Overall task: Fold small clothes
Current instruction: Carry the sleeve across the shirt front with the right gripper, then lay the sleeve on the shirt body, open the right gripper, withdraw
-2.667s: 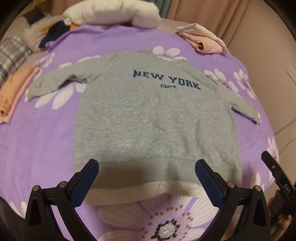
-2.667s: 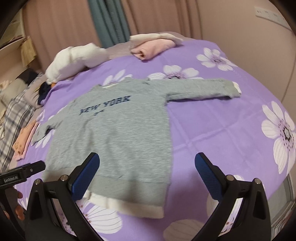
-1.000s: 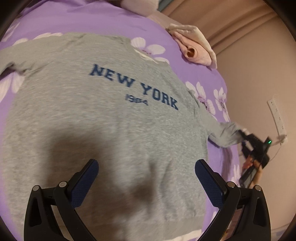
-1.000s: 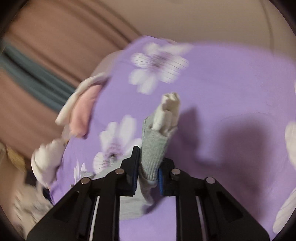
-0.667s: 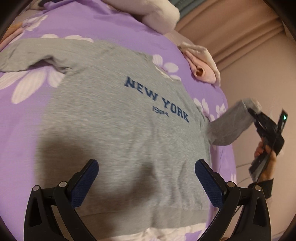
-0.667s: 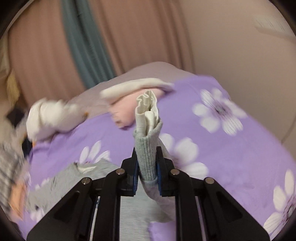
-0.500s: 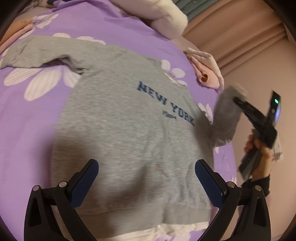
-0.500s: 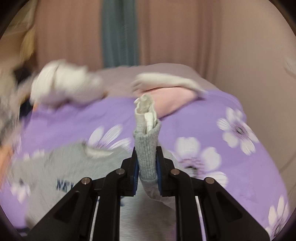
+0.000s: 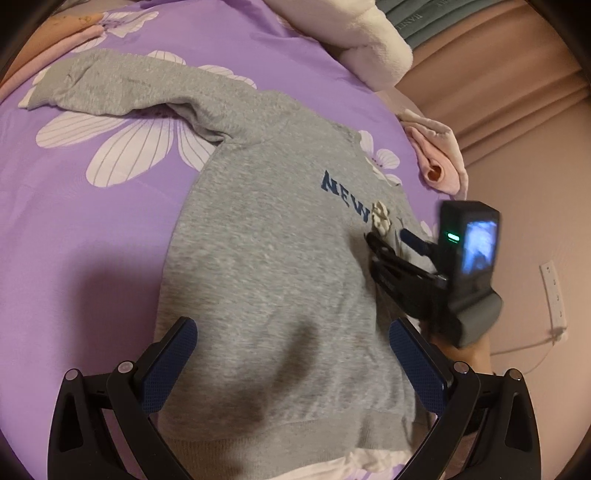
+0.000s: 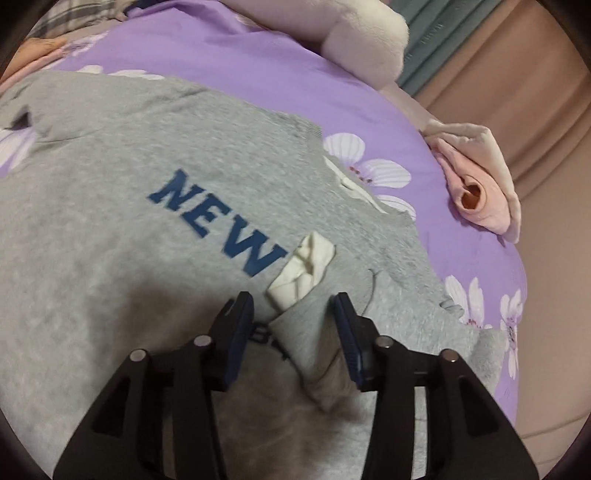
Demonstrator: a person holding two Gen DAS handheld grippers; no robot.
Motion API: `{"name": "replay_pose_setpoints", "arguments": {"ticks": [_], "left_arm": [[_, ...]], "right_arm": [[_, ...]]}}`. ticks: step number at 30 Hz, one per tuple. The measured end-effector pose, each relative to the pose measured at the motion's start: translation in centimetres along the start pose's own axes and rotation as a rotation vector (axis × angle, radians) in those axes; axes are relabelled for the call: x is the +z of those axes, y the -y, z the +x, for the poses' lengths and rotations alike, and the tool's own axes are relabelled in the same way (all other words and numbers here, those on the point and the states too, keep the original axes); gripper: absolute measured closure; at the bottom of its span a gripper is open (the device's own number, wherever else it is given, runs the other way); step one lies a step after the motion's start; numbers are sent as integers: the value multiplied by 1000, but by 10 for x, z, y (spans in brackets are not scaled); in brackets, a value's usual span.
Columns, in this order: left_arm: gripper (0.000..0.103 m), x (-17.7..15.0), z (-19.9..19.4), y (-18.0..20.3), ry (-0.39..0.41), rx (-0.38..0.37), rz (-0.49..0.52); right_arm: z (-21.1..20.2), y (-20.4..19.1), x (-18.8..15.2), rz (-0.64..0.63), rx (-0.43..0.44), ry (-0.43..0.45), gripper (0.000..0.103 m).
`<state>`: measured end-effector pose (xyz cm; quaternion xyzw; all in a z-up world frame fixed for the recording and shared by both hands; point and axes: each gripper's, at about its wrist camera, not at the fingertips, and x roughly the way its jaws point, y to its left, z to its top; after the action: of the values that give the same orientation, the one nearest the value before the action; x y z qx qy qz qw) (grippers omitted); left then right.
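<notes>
Right gripper (image 10: 293,325) swung the grey knit sleeve (image 10: 306,332) across the grey "NEW YORK" sweatshirt (image 9: 266,258) on the purple flowered bedspread (image 9: 92,221); jaws just opening, sleeve loose between. Left gripper (image 9: 291,354) hovers wide apart, empty.

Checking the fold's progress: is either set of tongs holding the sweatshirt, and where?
Neither. The right tongs have just been opening; the sleeve cuff lies loose between them. The left tongs stand open.

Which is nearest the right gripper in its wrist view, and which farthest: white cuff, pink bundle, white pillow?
1. White cuff, just ahead between the open fingers.
2. Pink bundle, farther off, upper right.
3. White pillow, farthest, at the top.
</notes>
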<state>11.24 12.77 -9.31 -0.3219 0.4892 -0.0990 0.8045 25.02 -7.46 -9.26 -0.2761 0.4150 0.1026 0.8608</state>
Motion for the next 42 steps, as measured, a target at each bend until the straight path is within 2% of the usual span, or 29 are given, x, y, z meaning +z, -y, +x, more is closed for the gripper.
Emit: {"name": "replay_pose_setpoints", "arguments": {"ticks": [2,5,7,11,12,15,18,23,24,27,30,31,32,33,34,35,36,37,38,39,42], "left_arm": [[0,2,1,4,-7,-14,3],[0,8,1,22,-2,-27,54],[0,13,2,36,2,-42,93],[0,28,8,67,8,-148,136],[0,32,12,78,8,-175,150],[0,42,33,114,-14,-249,201],[0,46,66,144,-83,-327,212],[0,52,131,184,-184,-401,195],[0,54,142,187,-184,-412,186],[0,64,175,189,-168,-414,131],[0,69,198,173,-153,-314,65],[1,70,201,165,-144,-299,50],[1,68,199,158,-134,-330,43],[4,66,195,157,-119,-323,60],[6,63,189,159,-98,-276,98],[7,59,183,162,-62,-187,156],[7,53,179,164,-35,-127,204],[7,48,177,164,-29,-110,235],[7,44,178,165,-28,-88,275],[7,39,177,168,-21,-52,316],[7,34,177,167,-20,48,362]], "right_arm": [[-19,7,-5,45,77,53,42],[-60,46,-25,234,194,163,35],[-79,79,-50,390,253,218,29],[-94,136,-114,684,388,267,28],[-93,152,-137,781,458,280,27],[-80,172,-180,976,595,283,28],[-60,177,-205,1116,679,266,27],[-28,168,-220,1297,871,285,27],[-21,162,-217,1323,922,298,27],[-2,157,-209,1401,999,330,25],[20,156,-204,1502,1019,347,25],[25,156,-203,1527,1012,346,26],[26,156,-205,1549,1005,342,27],[26,156,-205,1574,1012,345,27],[23,156,-206,1588,994,363,27],[16,158,-207,1591,935,378,28],[2,164,-213,1588,798,402,29],[-11,167,-219,1589,707,443,32],[-12,168,-220,1603,729,465,38],[-12,163,-221,1634,741,460,38],[-15,151,-209,1560,621,344,38]]}}
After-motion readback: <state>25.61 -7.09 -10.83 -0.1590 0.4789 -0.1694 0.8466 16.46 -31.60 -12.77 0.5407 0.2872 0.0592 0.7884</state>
